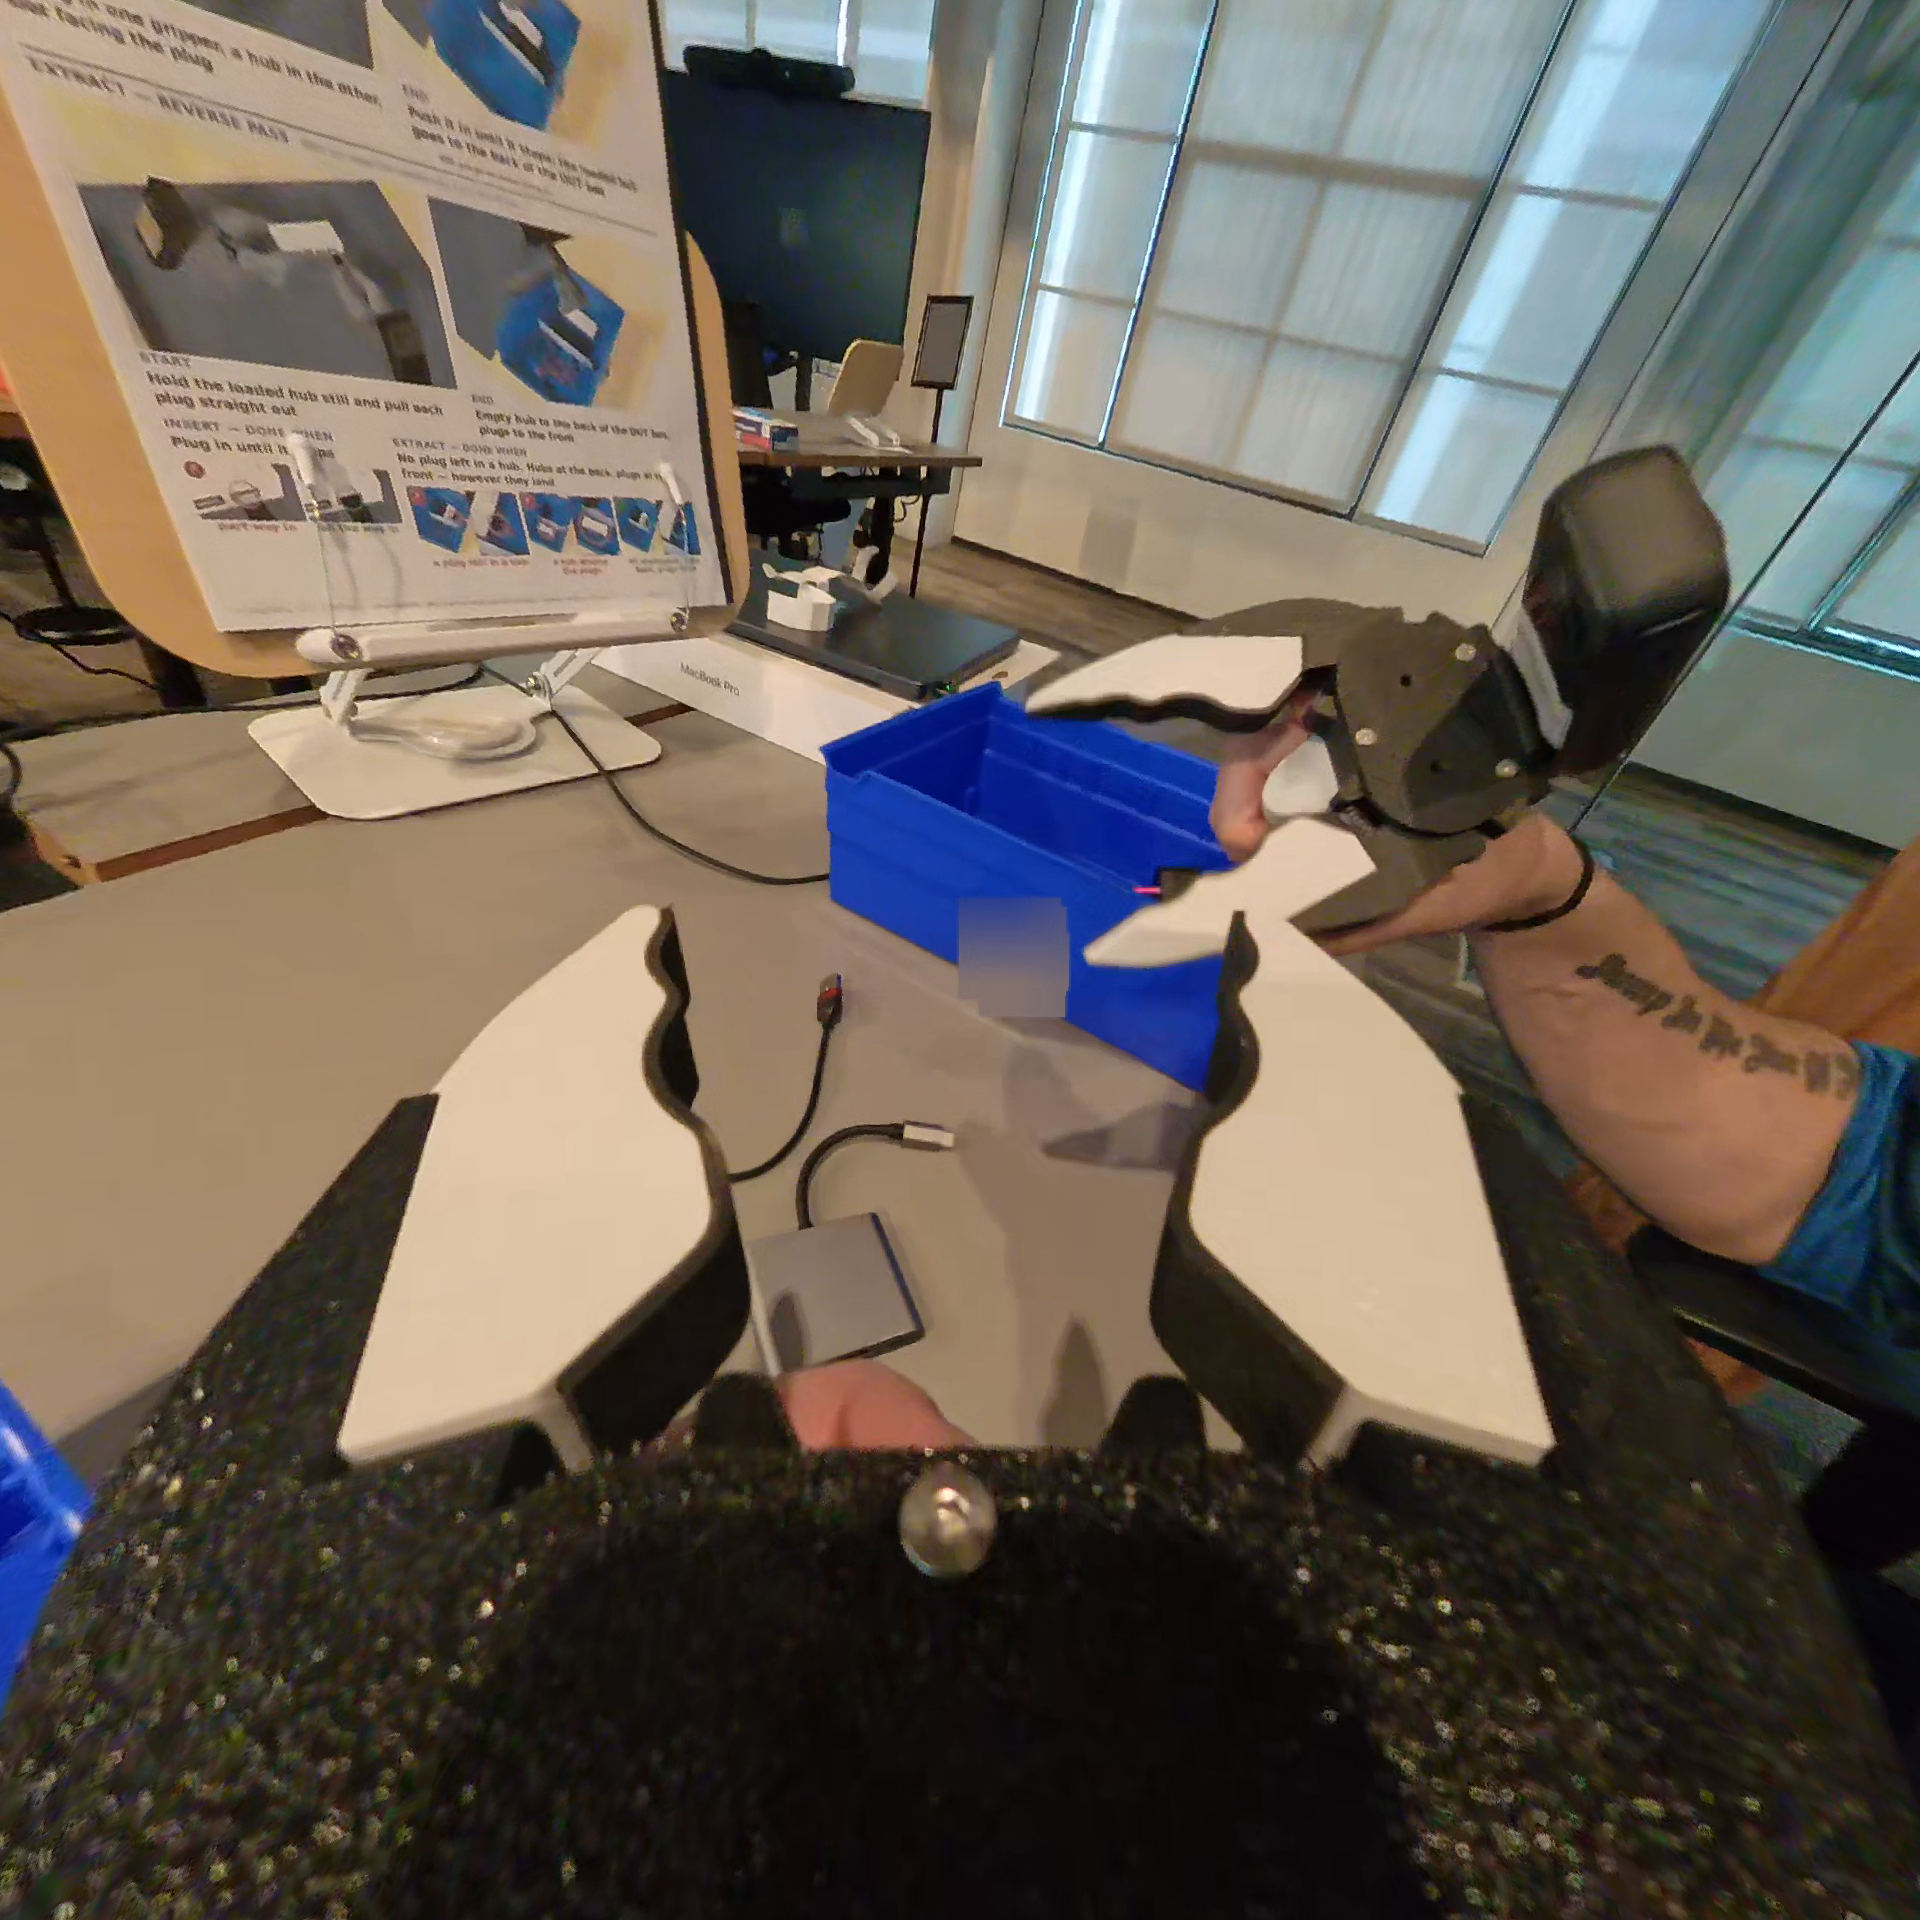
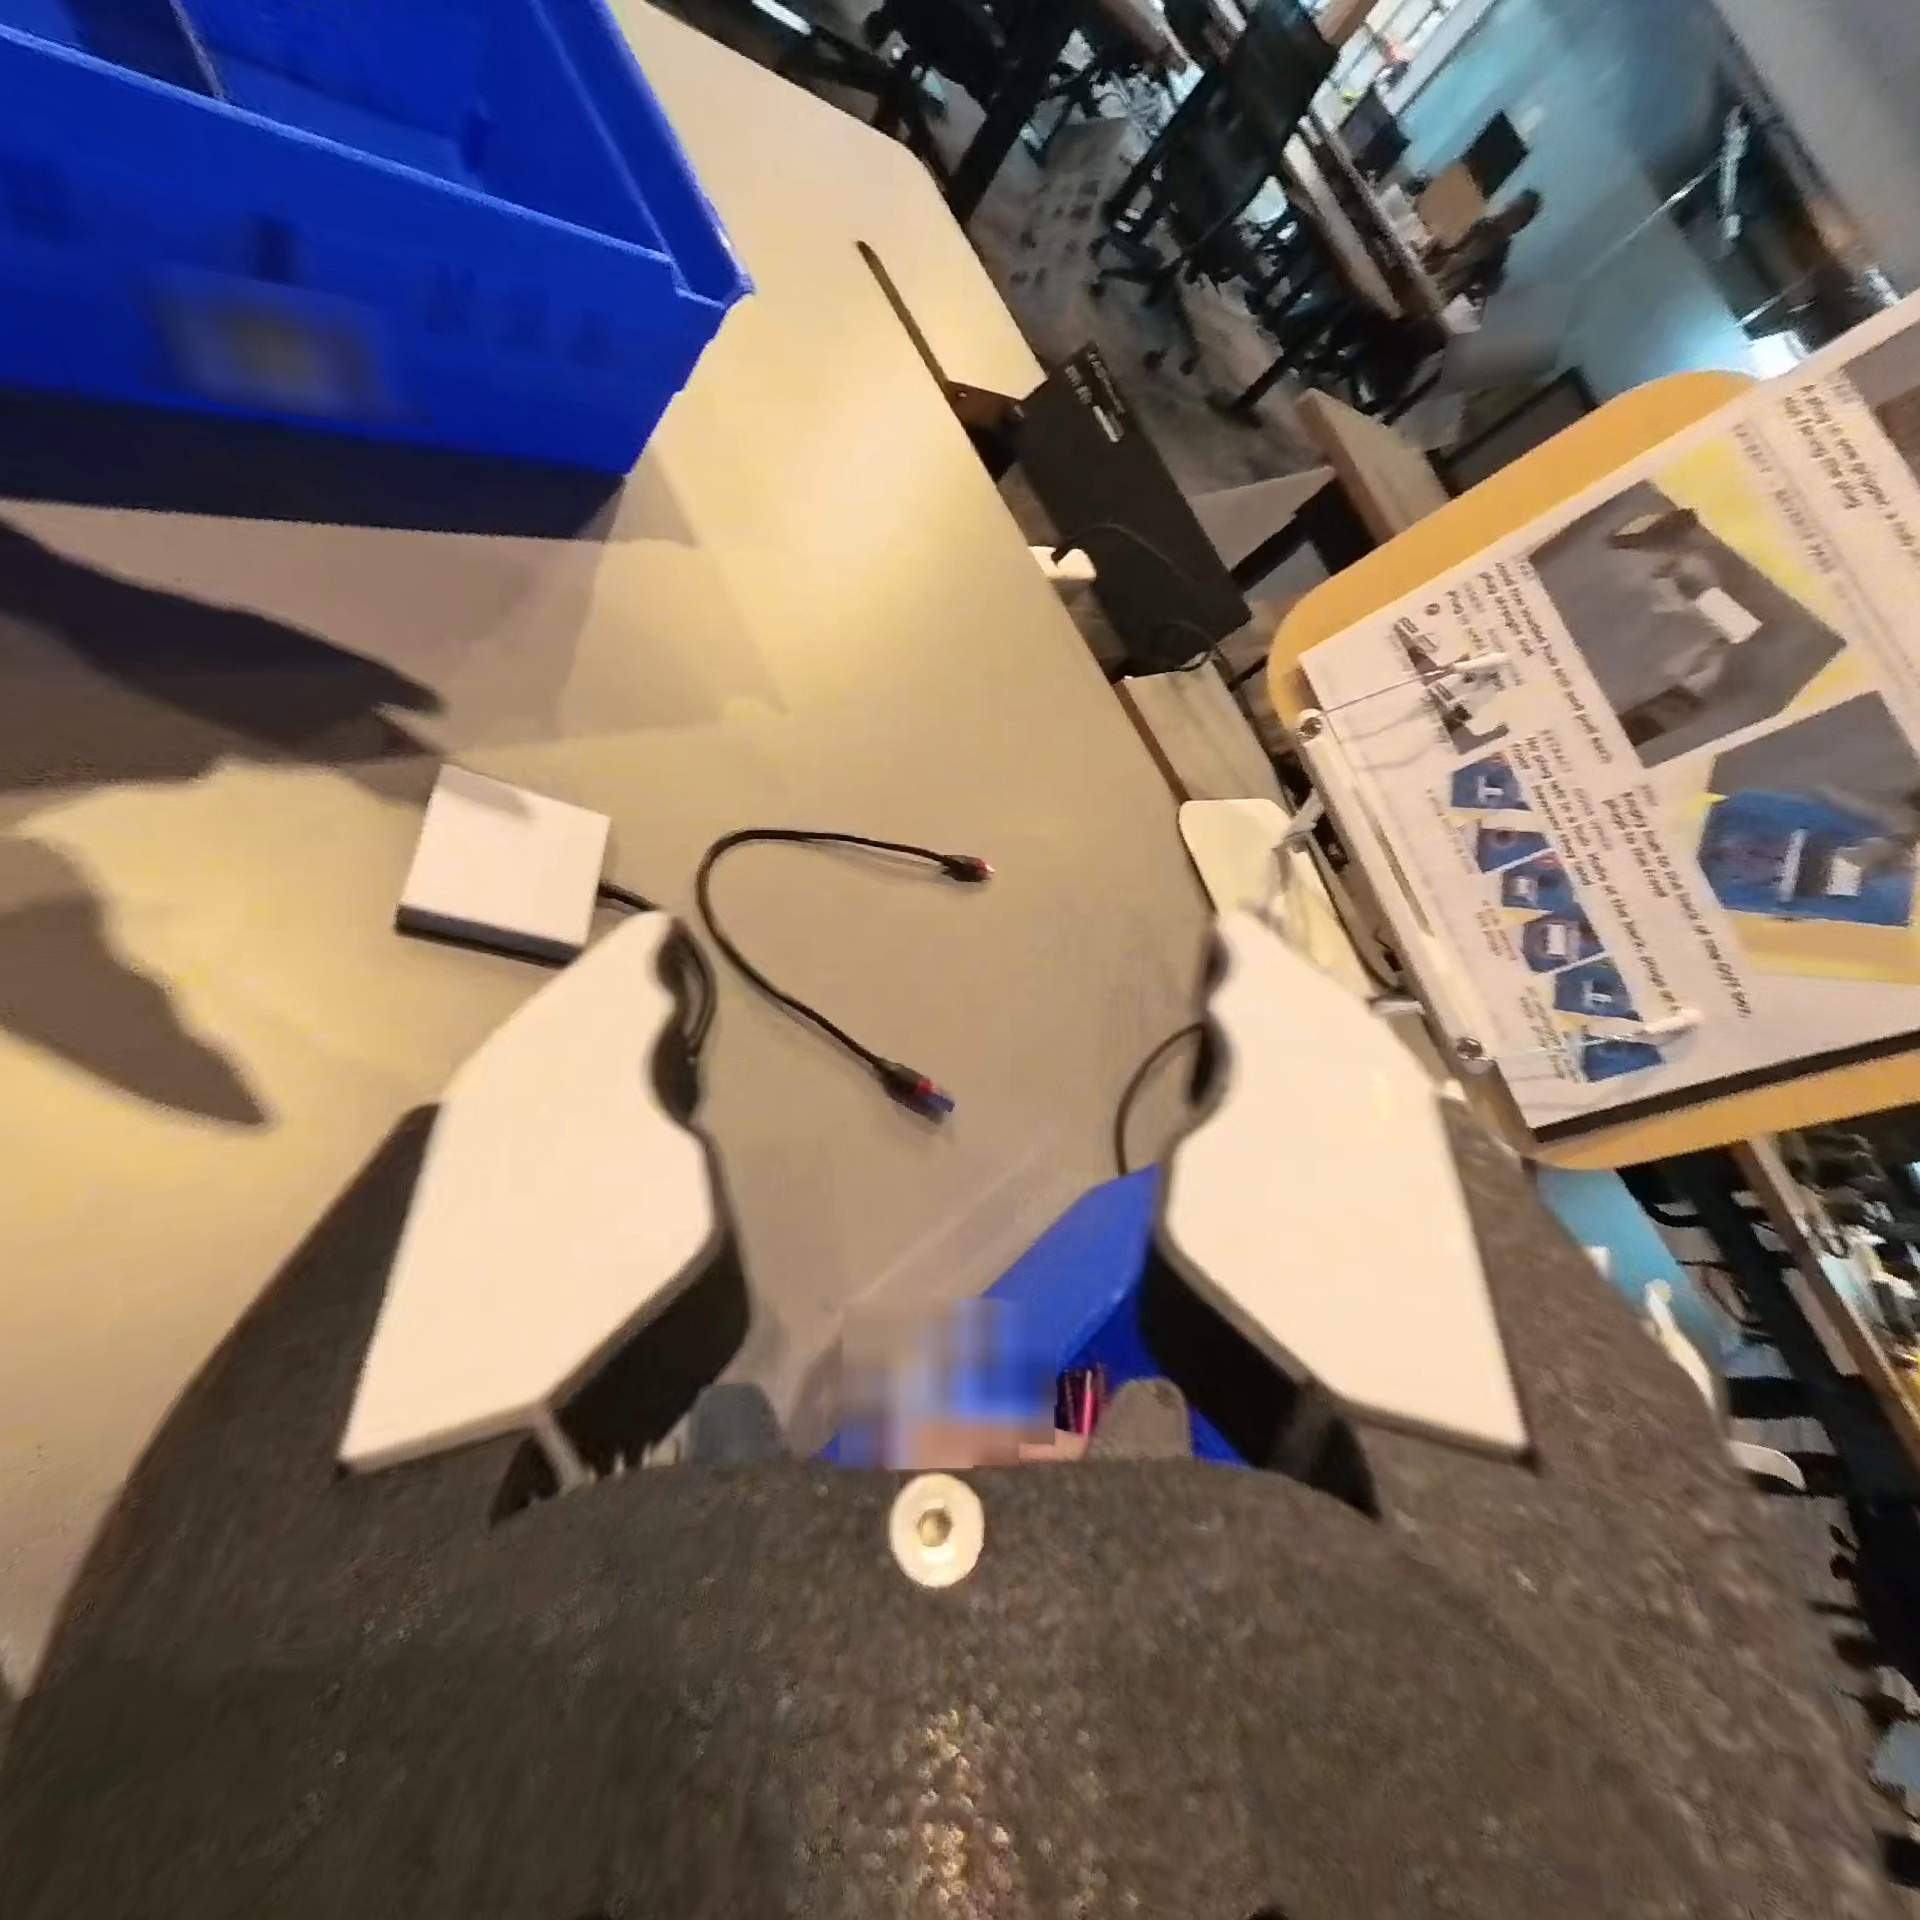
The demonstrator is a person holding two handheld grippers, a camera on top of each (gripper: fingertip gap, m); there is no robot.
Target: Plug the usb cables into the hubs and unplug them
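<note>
The hub (image 1: 836, 1291) you are working over is a flat, rectangular grey slab with a darker blue-tinted edge along its right side, lying flat on the grey table (image 1: 312, 1039) directly between your left gripper's (image 1: 951, 940) 2 fingers and below them; nothing grips it. From its far end a short black tail curls up and to the right, ending in a small silver plug (image 1: 927, 1135) that rests on the table. In your right wrist view the same hub (image 2: 506, 865) reads paler, almost white, and sits just left of that gripper's left finger. The loose usb cable (image 2: 790, 940) is thin and black, bent in an arch on the table beyond the hub; each end carries a dark plug with a red band, the nearer one (image 2: 914, 1093) tipped blue. In the left wrist view 1 of its plugs (image 1: 828, 995) shows past the hub, the cable running down behind the left finger. Your left gripper is spread wide and holds nothing. Your right gripper (image 1: 1132, 821) is raised above the table at the right, over the near corner of the blue bin (image 1: 935, 842), and its white fingers are also parted with nothing between them. A second blue bin (image 2: 343, 343) shows at the upper left of the right wrist view, blurred. Behind the table an instruction sheet (image 1: 384, 312) stands on a white stand (image 1: 447, 743).
</note>
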